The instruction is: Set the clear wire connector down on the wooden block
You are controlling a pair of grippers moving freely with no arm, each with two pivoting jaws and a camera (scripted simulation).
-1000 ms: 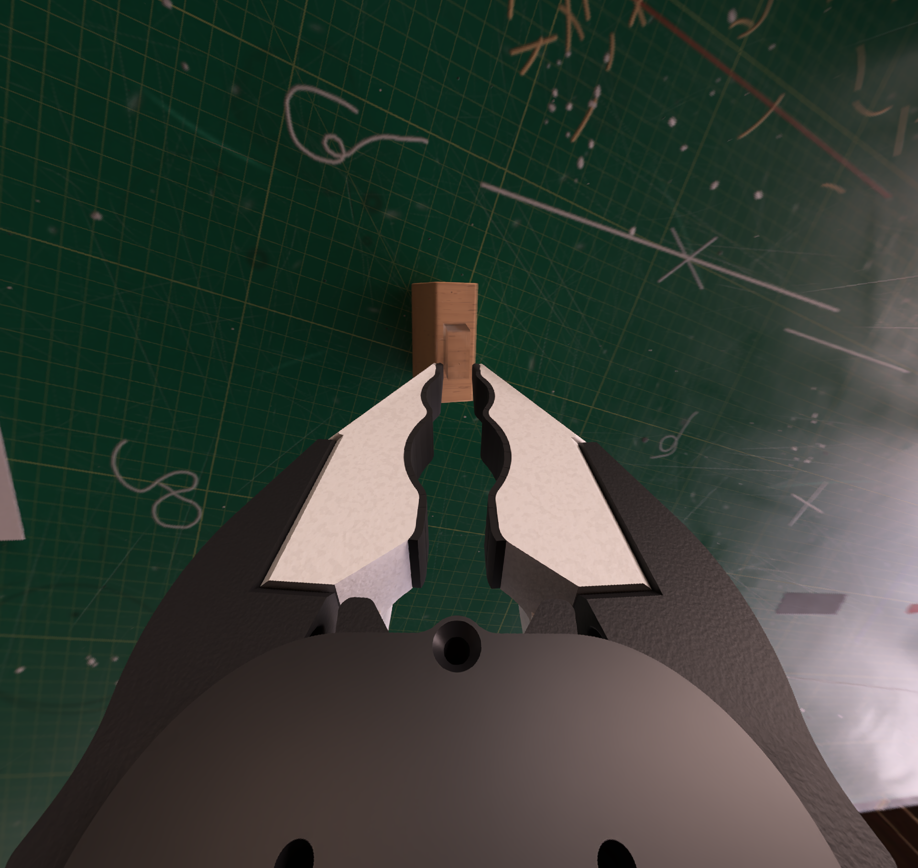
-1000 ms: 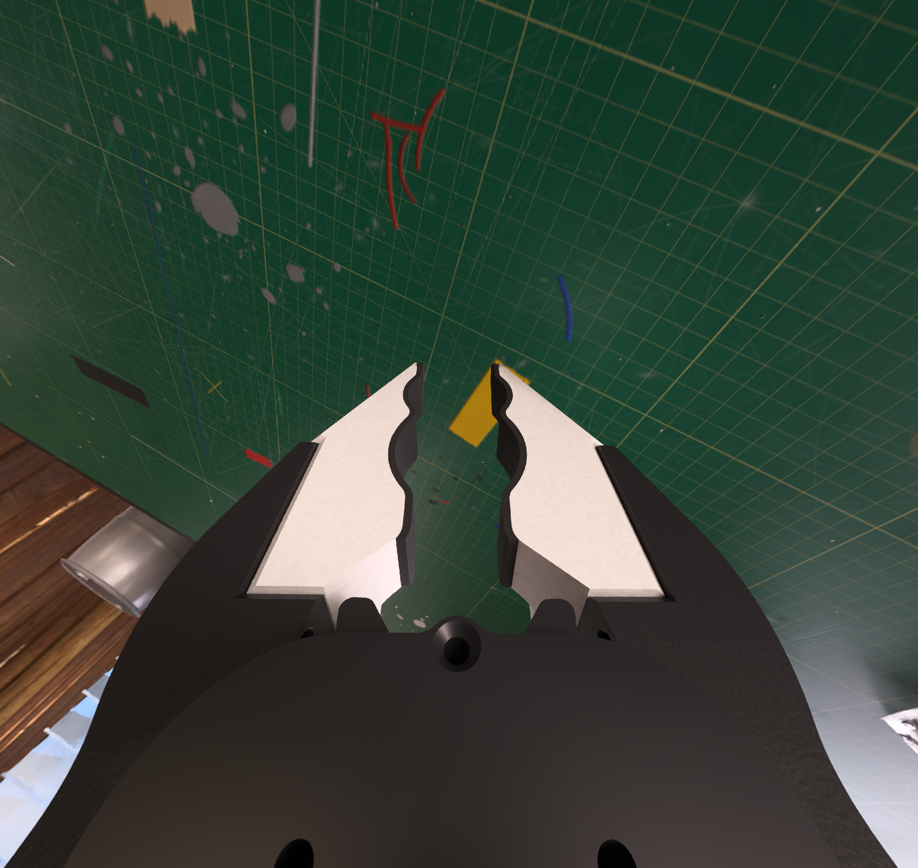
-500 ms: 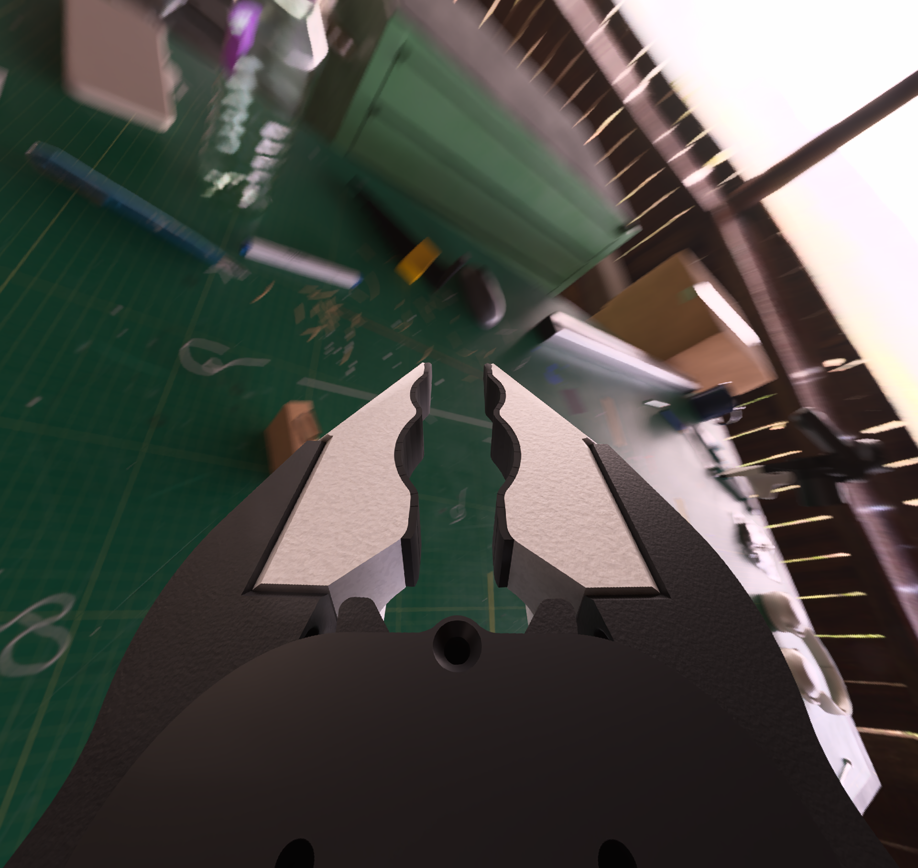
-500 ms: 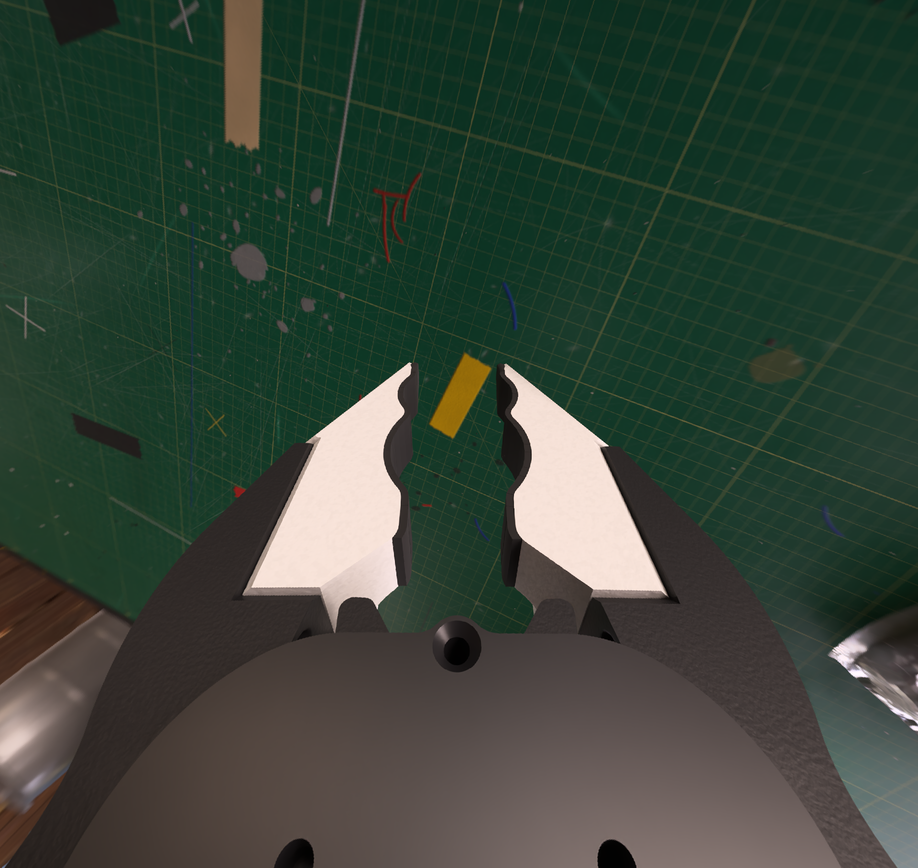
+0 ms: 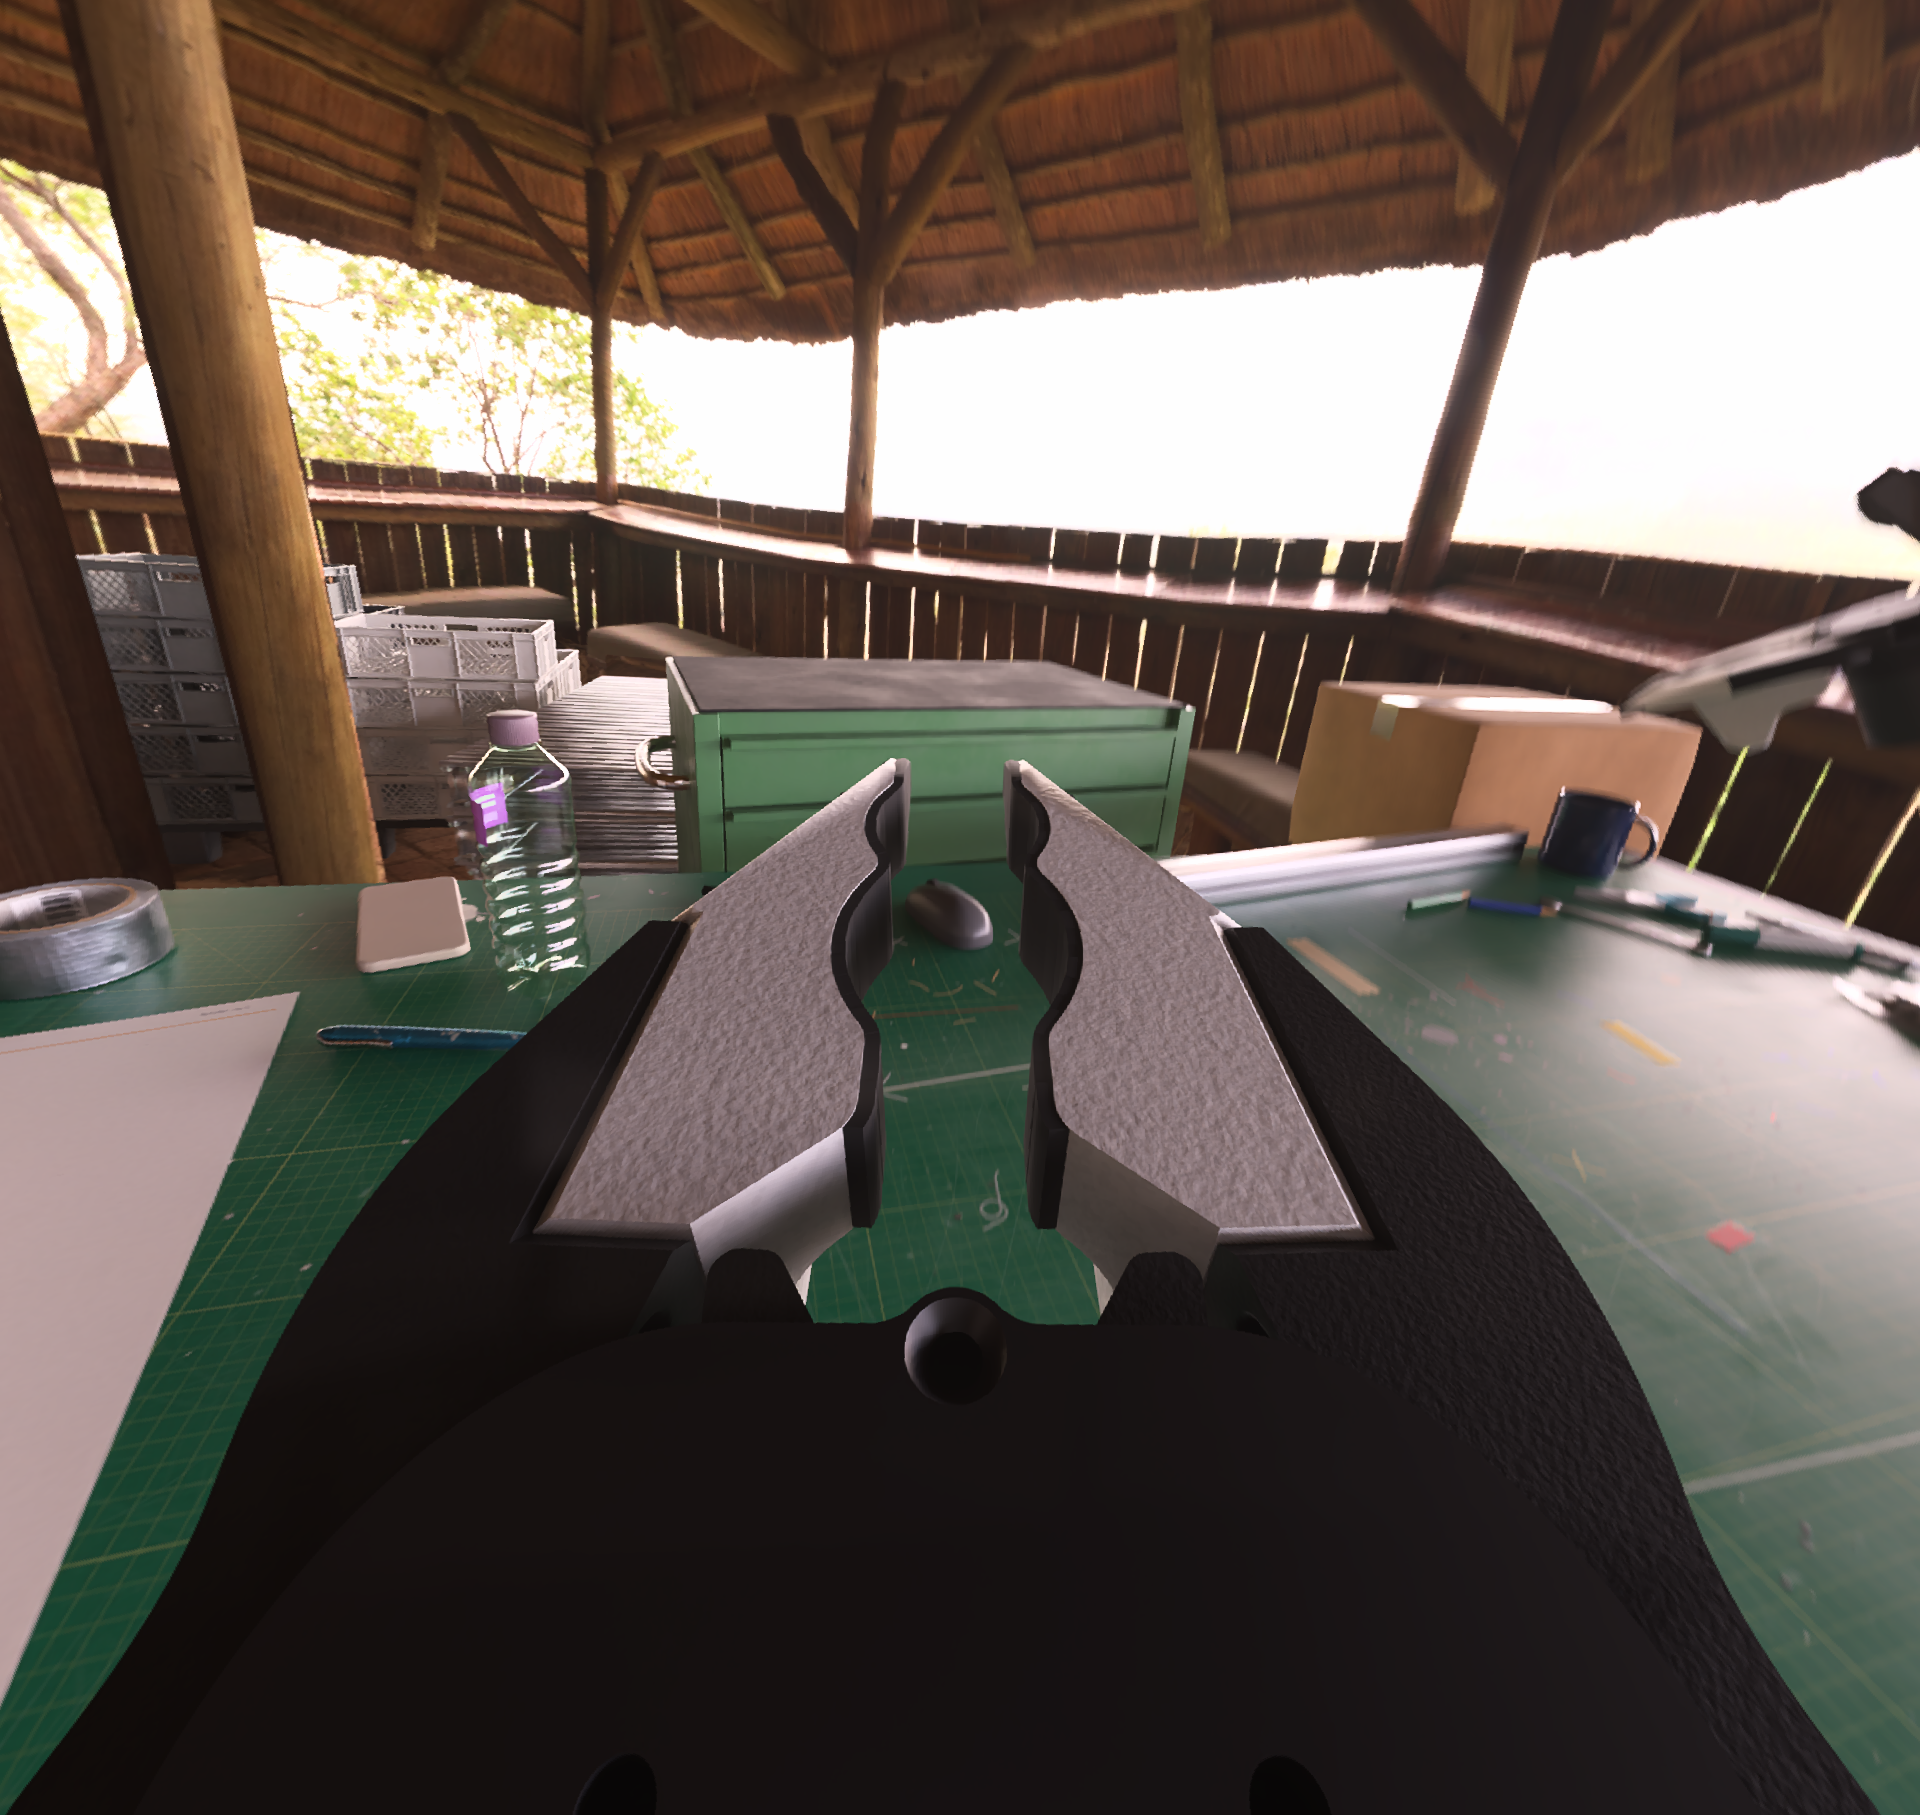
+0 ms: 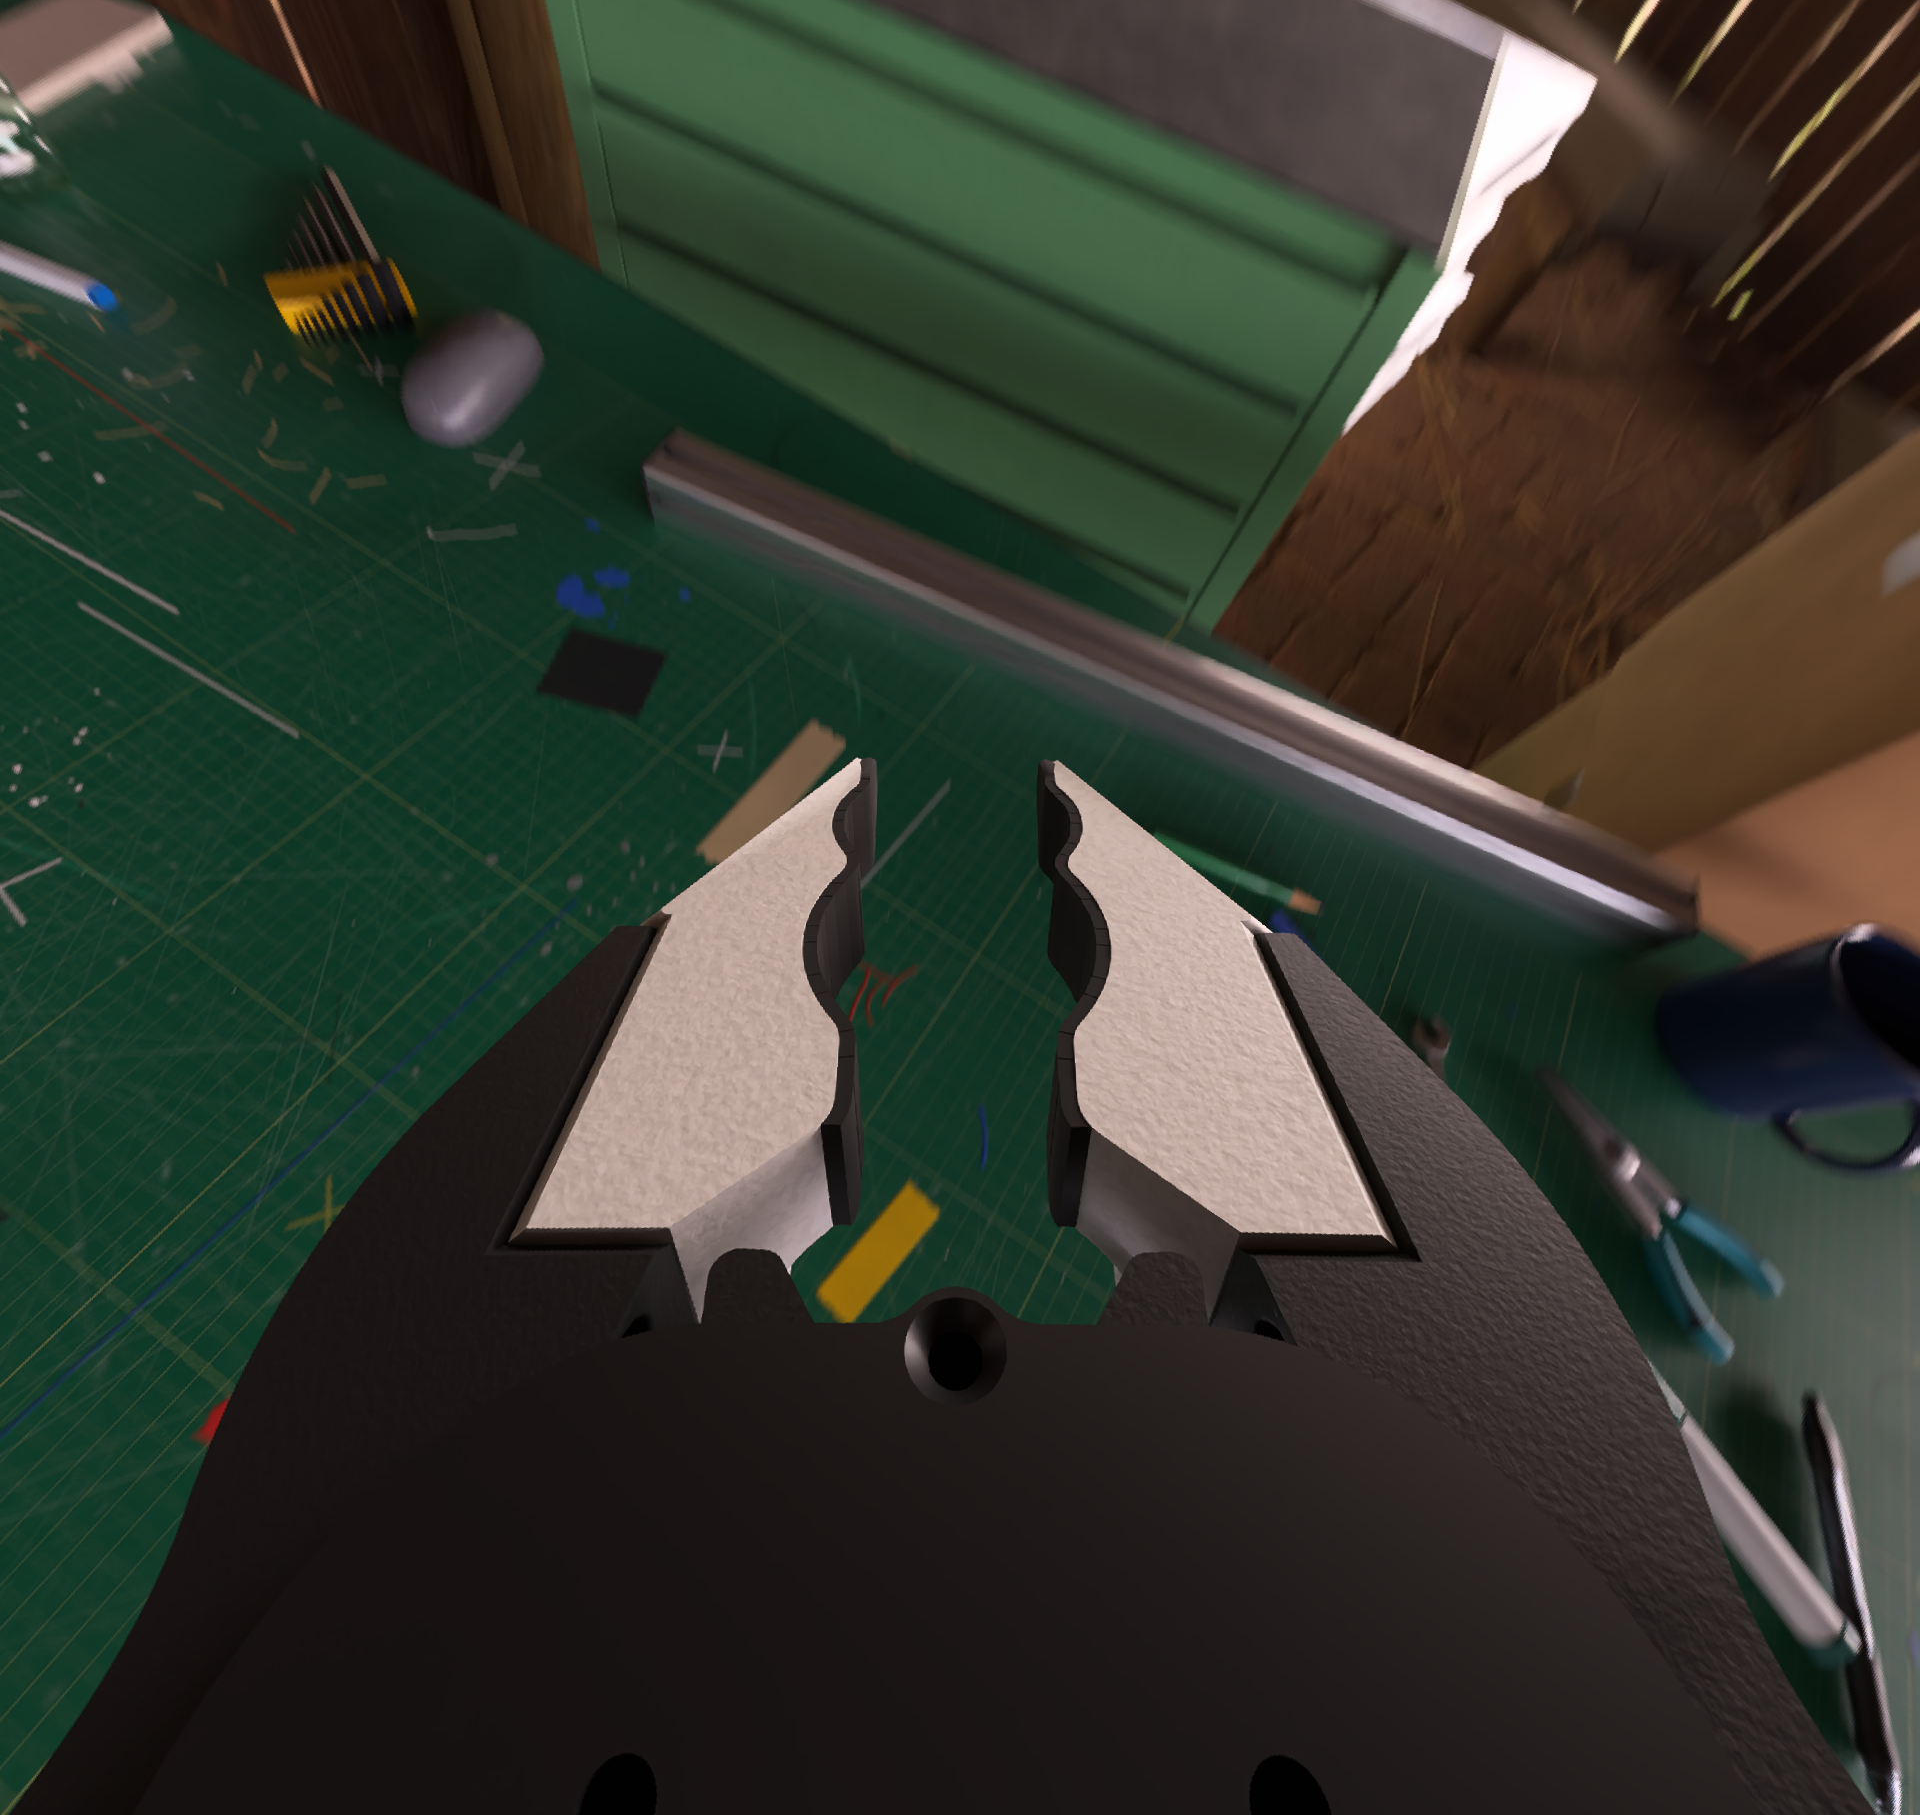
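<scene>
The wooden block and the clear wire connector are not in either view. My left gripper (image 5: 956, 773) is open and empty; it looks level across the green cutting mat (image 5: 1455, 1194) towards the far edge. My right gripper (image 6: 953, 773) is open and empty, tilted down over the mat (image 6: 312, 882) near its far edge. The right gripper also shows at the right edge of the left wrist view (image 5: 1766, 695), raised above the table.
In the left wrist view: a tape roll (image 5: 78, 934), a white sheet (image 5: 104, 1194), a bottle (image 5: 523, 851), a grey mouse (image 5: 948, 915), a blue mug (image 5: 1595, 830). In the right wrist view: a metal rail (image 6: 1143, 685), pliers (image 6: 1662, 1215), the mug (image 6: 1808, 1027), a green cabinet (image 6: 935, 207).
My left gripper has swung up from looking down on the block with the connector on it to looking level; the block has left view. My right gripper has tilted up towards the far edge and opened wider.
</scene>
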